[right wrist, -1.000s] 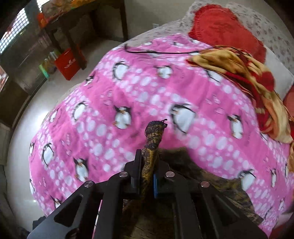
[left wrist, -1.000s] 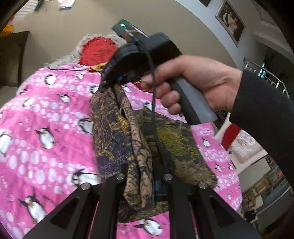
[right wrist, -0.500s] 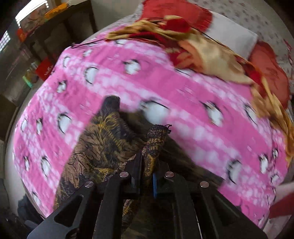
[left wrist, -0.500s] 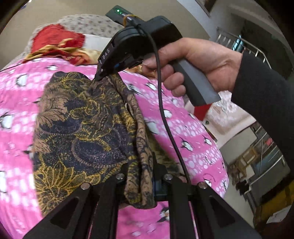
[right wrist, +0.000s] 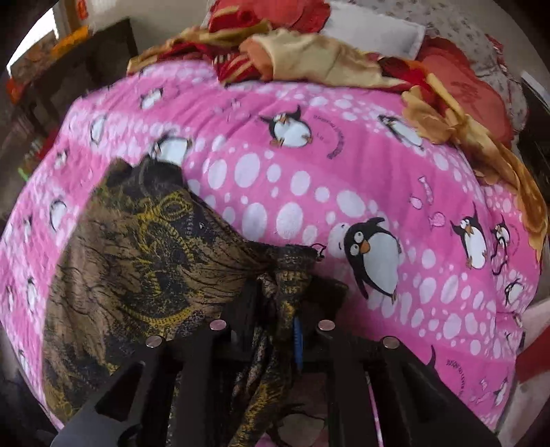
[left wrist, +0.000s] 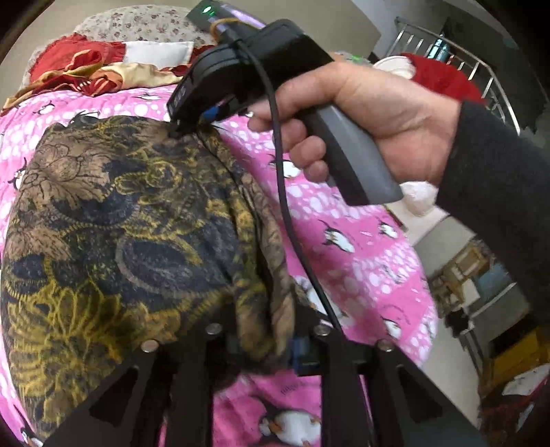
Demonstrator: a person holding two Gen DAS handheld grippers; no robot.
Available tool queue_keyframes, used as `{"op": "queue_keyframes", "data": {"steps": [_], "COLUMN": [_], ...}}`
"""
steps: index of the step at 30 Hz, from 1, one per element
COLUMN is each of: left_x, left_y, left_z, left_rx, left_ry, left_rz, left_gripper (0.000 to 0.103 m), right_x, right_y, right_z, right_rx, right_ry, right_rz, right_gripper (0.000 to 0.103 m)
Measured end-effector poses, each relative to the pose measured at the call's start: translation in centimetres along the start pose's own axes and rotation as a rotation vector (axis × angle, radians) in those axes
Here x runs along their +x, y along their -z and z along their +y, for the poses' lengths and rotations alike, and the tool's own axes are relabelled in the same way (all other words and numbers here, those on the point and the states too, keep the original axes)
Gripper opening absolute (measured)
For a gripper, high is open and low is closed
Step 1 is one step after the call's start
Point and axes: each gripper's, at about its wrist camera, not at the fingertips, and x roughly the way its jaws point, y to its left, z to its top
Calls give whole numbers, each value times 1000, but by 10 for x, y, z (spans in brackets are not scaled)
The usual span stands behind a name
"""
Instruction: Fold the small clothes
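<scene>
1. Left gripper [left wrist: 266, 338] had a bunched edge of the brown, navy & yellow paisley cloth [left wrist: 130, 220] between its jaws, which had just been easing apart; can't tell if the pads were pressing it.
2. Right gripper [right wrist: 275, 319], in a person's hand [left wrist: 371, 127], was clamped tight on another corner of it.
3. Cloth itself lay mostly spread on the pink penguin-print fleece blanket [right wrist: 309, 178].
4. Farther back: crumpled red & gold fabric [right wrist: 302, 58], w/ a white floral pillow [left wrist: 137, 24] behind.

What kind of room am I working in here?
Most likely a bedroom in a home: the work surface is a bed under a pink penguin blanket, with a floral pillow and a heap of red and gold cloth at its head.
</scene>
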Motion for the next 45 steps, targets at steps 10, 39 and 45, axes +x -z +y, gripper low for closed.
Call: {"op": "queue_keyframes", "data": {"steps": [10, 39, 45], "left_x": [-104, -50, -55], "left_y": [15, 26, 11], "left_z": [53, 101, 86], "left_rx": [-46, -202, -191], "left_ry": [-119, -269, -327], "left_rz": [-152, -5, 29], "left_gripper": [41, 7, 7], "right_x": [-130, -61, -94], "right_y": [58, 214, 178], "right_z": [19, 69, 75], "right_rx": [71, 141, 113], "right_ry": [-72, 0, 91], "right_rz": [-339, -230, -241], "right_gripper": [10, 11, 11]}}
